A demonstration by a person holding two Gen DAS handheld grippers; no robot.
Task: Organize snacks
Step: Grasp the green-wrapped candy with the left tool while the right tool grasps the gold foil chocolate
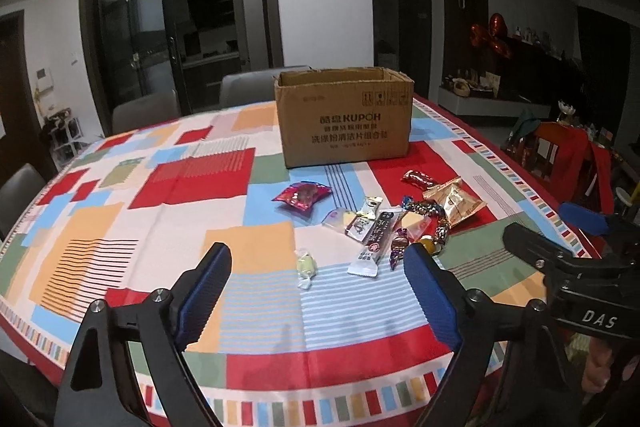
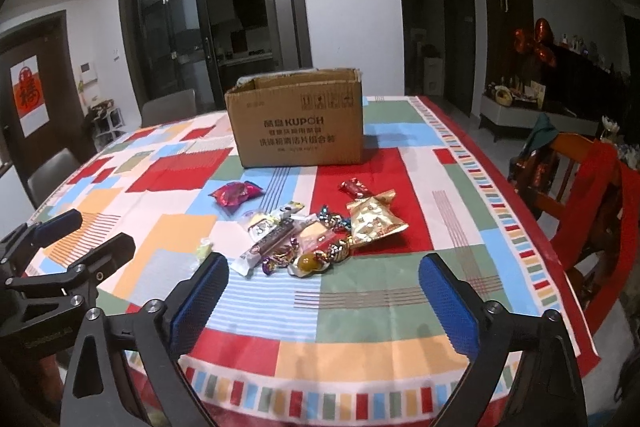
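An open cardboard box stands upright at the far side of the table. In front of it lies a scatter of wrapped snacks: a pink packet, a gold bag, a red candy, a long white bar, a pale green candy and several small foil sweets. My left gripper hovers open over the table's near edge, nothing between its blue pads. My right gripper is open too, short of the pile.
A patchwork tablecloth covers the table. Grey chairs stand behind and at the left. A wooden chair with red cloth stands at the right. My right gripper's finger shows at the left wrist view's right edge.
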